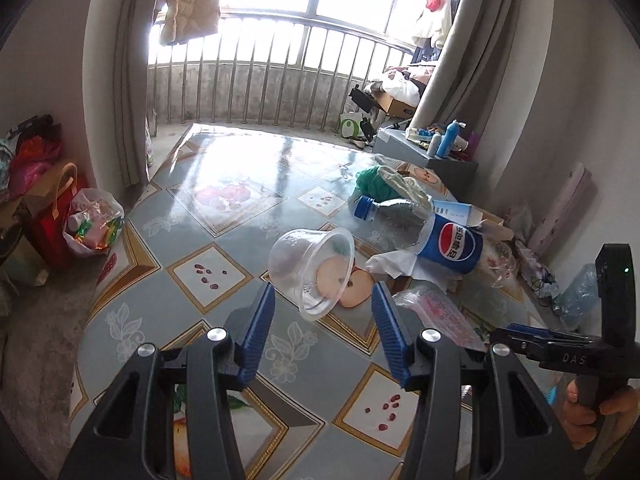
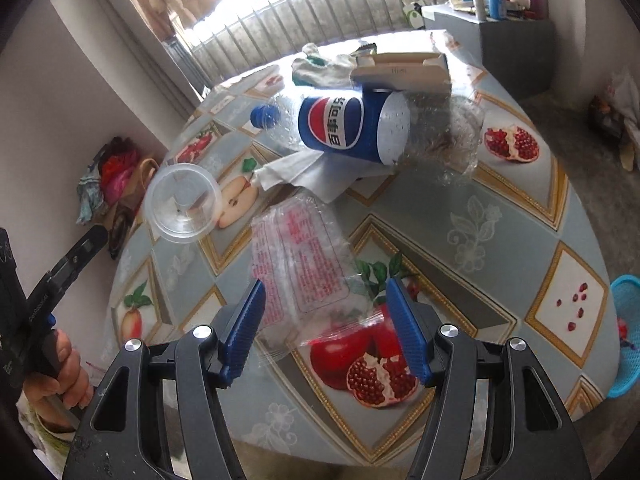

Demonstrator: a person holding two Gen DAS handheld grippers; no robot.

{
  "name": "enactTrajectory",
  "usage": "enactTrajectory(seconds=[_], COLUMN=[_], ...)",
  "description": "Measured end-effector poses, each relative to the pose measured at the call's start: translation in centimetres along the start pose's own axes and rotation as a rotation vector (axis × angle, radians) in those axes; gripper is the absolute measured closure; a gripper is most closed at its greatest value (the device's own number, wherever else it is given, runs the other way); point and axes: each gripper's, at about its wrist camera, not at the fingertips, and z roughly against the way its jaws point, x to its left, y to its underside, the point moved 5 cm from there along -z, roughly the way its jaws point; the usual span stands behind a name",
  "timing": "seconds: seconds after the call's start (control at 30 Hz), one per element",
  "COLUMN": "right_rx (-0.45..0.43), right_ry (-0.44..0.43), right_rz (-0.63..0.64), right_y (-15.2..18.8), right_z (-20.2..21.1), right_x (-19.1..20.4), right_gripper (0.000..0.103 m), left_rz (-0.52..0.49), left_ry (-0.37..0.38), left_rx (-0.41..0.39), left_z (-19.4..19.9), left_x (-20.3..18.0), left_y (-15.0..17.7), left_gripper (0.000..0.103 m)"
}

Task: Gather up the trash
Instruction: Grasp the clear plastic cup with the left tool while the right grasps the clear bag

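The left gripper (image 1: 324,320) is held open and empty, its blue pads (image 1: 256,328) spread above the mat (image 1: 224,276). Just beyond its tips a clear cup (image 1: 310,268) lies tipped on its side, mouth turned toward the gripper. The right gripper (image 2: 324,320) is likewise spread with nothing clasped, and a clear printed bag (image 2: 300,256) is seen lying flat between and just past its fingers (image 2: 408,332), not pressed by them. Beyond the bag a white napkin (image 2: 300,176) is spread, partly under a crushed Pepsi bottle (image 2: 344,128) with a blue cap (image 2: 264,116). A carton (image 2: 400,70) and a crumpled cloth (image 2: 320,66) lie behind the bottle. A turquoise basket (image 2: 626,320) is glimpsed at the mat's right edge.
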Motion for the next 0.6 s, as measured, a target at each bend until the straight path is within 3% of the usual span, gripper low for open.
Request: enactTrajectory(seconds=[0.13, 0.3, 0.6], right_rx=[0.020, 0.026, -0.029], right_ry=[0.034, 0.069, 0.211], right_rz=[0.011, 0.054, 0.265], right_y=[-0.2, -0.3, 0.5], right_z=[-1.7, -3.3, -4.5], right_x=[-0.1, 0.6, 2.9], right_gripper=[0.043, 0.043, 0.066], left_rz=[-0.044, -0.041, -0.044], left_ry=[-0.065, -0.138, -0.216], left_rx=[0.014, 0.021, 0.025], left_z=[-2.9, -5.2, -6.7], left_x=[0.1, 1.1, 2.6], left_y=[0.2, 0.0, 0.3], left_gripper=[0.055, 0.066, 0.094])
